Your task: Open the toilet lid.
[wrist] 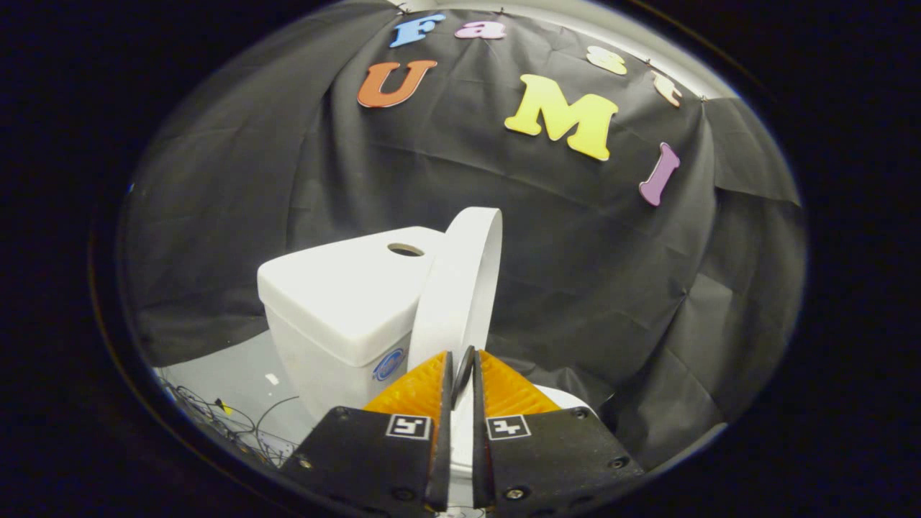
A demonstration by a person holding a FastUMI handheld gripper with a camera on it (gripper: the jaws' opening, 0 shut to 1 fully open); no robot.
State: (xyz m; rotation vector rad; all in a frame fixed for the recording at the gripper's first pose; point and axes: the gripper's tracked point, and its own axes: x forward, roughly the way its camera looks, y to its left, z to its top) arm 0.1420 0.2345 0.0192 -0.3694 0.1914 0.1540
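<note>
A white toilet lid (460,288) stands raised nearly upright, seen edge-on, leaning toward the white tank (338,295) behind it. The tank's top has a round hole (405,250). My gripper (462,370) is at the lid's lower edge with its two fingers close together, one on each side of the thin lid, pressing on it. A bit of the white bowl rim (568,399) shows to the right of the fingers.
Black cloth forms the booth wall behind and to the right of the toilet. On the pale floor left of the tank lie loose cables (216,421) and a small scrap of tape (271,378).
</note>
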